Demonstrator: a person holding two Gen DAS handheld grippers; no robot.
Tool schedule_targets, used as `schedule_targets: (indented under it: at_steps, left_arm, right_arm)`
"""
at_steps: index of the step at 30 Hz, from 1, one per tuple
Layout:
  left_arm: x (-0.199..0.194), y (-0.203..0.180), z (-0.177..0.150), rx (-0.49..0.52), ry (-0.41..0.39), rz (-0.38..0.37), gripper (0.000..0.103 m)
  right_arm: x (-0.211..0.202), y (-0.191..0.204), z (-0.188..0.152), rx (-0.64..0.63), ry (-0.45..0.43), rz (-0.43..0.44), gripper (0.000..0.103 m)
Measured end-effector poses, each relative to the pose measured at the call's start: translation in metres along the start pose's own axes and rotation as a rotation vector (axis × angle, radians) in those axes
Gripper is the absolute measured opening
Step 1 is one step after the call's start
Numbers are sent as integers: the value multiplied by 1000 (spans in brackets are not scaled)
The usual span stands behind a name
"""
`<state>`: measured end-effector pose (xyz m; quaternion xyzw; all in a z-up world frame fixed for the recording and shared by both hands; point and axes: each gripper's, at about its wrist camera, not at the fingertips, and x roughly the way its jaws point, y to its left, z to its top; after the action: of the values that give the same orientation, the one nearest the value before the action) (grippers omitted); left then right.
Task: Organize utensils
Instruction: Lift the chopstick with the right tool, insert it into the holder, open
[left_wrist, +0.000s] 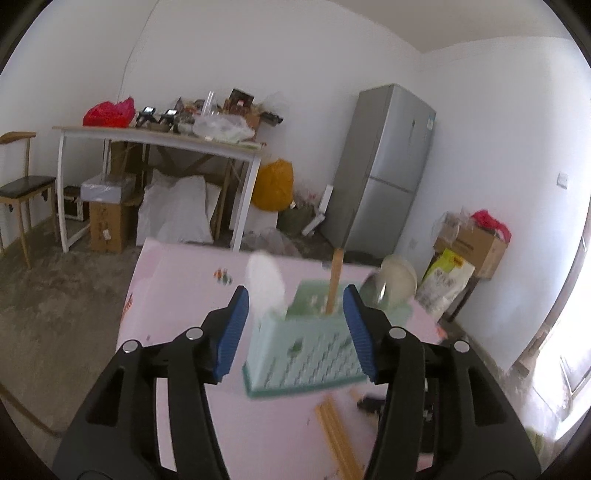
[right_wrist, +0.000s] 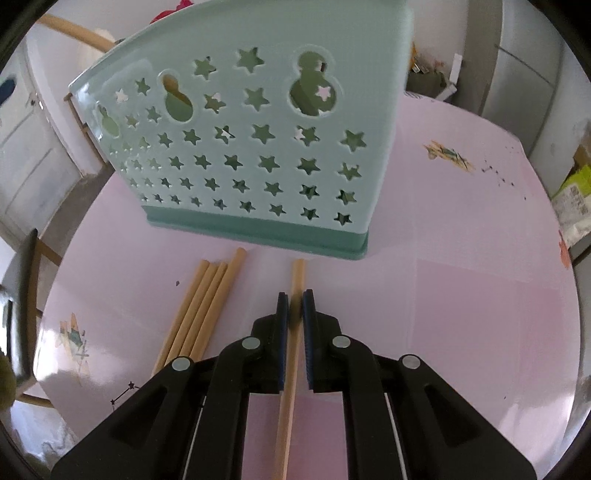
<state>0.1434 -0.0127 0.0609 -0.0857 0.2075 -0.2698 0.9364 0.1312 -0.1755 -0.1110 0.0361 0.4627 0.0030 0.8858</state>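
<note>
Wooden chopstick (right_wrist: 295, 291) clamped in right tongs (right_wrist: 295, 301), holder (right_wrist: 258, 147) at 12 o'clock already has one chopstick (left_wrist: 334, 280) plus a white utensil (left_wrist: 266, 284), four chopsticks (right_wrist: 199, 306) left on table (right_wrist: 461, 295) at 10 o'clock, left tongs (left_wrist: 295, 314) released.

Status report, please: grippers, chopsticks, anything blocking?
Left gripper open, empty. Right gripper shut on a chopstick. Four chopsticks loose beside the holder. Nothing blocking.
</note>
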Motion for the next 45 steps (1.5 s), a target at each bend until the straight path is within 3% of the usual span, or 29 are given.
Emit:
schedule_targets:
  at_steps: [5,12,19,25,31,38,42,45]
  left_arm:
    - [-1,13,-36,-54,98,30,51]
    - [9,38,-72,-178,214,63,51]
    - [7,41,-79,-183,223,75,51]
    - [8,40,-79,-183,222,76,51]
    - [13,39,-80,-182,232,87,51]
    - [16,39,-84,-171,250,91,51]
    - [18,36,-88,-155,264,90,51]
    - [20,34,-90,-144,272,88,51]
  right_arm:
    - [-16,-2,-1,19,-21,15,7]
    - [-116,-12,14,57,-264,62,7]
    - [-201,-16,36,81,-523,114,7]
    - [-236,-17,74,48,-649,163,7]
    - [-258,-11,112,8,-700,229,7]
    - [-253,5,141,-17,-742,190,7]
    - [-221,13,140,-39,-695,134,7]
    - [-183,16,135,-42,-603,105,7]
